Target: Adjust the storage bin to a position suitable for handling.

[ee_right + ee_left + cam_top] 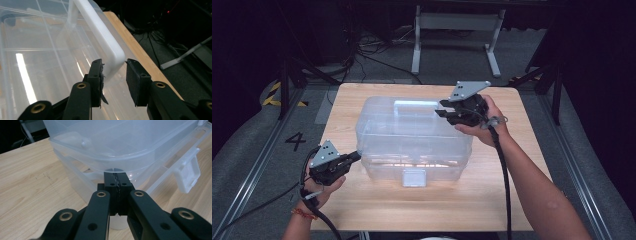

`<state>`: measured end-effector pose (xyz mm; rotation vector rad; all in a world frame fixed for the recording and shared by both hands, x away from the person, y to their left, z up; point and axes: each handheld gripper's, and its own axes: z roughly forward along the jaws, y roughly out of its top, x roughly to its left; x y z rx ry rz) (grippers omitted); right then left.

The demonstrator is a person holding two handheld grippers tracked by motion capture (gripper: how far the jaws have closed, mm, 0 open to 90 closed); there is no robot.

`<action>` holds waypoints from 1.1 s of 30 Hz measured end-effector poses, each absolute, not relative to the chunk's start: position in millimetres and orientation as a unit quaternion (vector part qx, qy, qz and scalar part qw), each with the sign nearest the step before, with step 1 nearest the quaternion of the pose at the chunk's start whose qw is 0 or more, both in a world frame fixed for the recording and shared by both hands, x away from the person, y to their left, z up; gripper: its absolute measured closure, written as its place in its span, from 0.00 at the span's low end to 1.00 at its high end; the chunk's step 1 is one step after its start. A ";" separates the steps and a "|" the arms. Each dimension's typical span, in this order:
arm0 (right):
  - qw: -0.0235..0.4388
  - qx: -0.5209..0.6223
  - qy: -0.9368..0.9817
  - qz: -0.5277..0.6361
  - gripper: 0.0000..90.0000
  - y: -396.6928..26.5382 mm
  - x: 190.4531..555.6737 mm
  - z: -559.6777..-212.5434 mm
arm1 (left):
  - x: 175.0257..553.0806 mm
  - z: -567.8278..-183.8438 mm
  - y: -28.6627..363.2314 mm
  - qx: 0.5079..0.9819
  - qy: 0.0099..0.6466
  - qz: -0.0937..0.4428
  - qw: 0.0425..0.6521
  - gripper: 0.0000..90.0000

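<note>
One wooden table (492, 200) is seen from above, set on a grey floor (252, 145) marked with a "4", and a white metal stand (457, 22) is partly cut off at the top edge. A large clear plastic storage box (412, 135) is placed at the table's middle, its lid (120, 137) on and a white latch (414, 177) facing the person. What lies inside is hard to make out through the cloudy walls; only faint dividers can be traced.

The right gripper (448, 111) is held at the box's far right top corner. In the right gripper view its jaws are spread wide on either side of the lid's white rim (105, 40), neither pad clearly touching it. The left gripper (354, 157) is held at the near left corner, its jaws pressed fully together with nothing between them, their tips just under the lid's edge. Both forearms are cut off by the bottom of the high view.
</note>
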<state>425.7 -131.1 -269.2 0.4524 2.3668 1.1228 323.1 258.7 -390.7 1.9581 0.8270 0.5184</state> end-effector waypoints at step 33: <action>0.236 0.227 0.830 0.452 0.45 -246.2 391.5 -358.8 | 334.2 -368.7 253.8 0.786 0.322 0.229 0.475 0.99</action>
